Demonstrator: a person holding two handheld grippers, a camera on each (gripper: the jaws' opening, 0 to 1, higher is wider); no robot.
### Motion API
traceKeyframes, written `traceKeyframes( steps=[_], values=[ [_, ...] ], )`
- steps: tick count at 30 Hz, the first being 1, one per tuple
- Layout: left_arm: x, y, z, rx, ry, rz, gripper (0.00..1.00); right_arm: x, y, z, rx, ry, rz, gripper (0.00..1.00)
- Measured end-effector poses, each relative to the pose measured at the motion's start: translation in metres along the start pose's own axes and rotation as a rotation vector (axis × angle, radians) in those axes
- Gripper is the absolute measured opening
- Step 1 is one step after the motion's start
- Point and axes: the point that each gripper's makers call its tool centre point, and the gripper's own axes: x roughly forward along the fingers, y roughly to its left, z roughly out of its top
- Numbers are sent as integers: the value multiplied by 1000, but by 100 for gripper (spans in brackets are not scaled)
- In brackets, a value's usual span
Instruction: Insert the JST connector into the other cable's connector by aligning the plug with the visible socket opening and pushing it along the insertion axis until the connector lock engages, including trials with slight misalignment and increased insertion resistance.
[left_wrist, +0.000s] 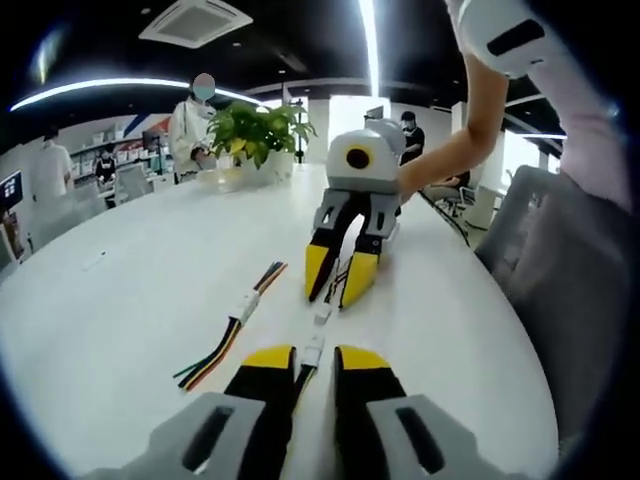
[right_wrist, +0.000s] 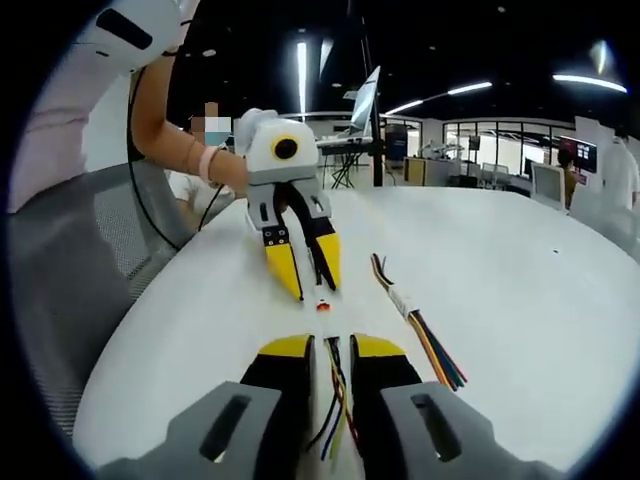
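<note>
Left gripper (left_wrist: 304, 362): jaws clamped on cable, lower centre.
Right gripper (right_wrist: 331, 352): jaws clamped on wires.
Connectors (left_wrist: 318, 330): facing, gap seen; insertion judged pending.
Spare cable (left_wrist: 238, 318): left on worktop (left_wrist: 130, 290).

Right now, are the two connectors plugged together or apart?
Apart. In the left gripper view, the white plug at the left hand-held gripper and the socket at the right hand-held gripper show a gap of table between them.

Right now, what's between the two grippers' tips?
In the left gripper view, the two white connectors, apparently just meeting, on bare table, between left gripper and right gripper.
</note>
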Motion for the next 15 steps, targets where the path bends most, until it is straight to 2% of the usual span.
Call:
traceKeyframes(
  steps=[10, 15],
  values=[
    [-4, -2, -1, 31, -11, -32, 1, 2, -1, -2, -5, 4, 1, 10],
    [-4, -2, -1, 32, -16, -38, 1, 3, -2, -1, 1, -5, 4, 7]
  ],
)
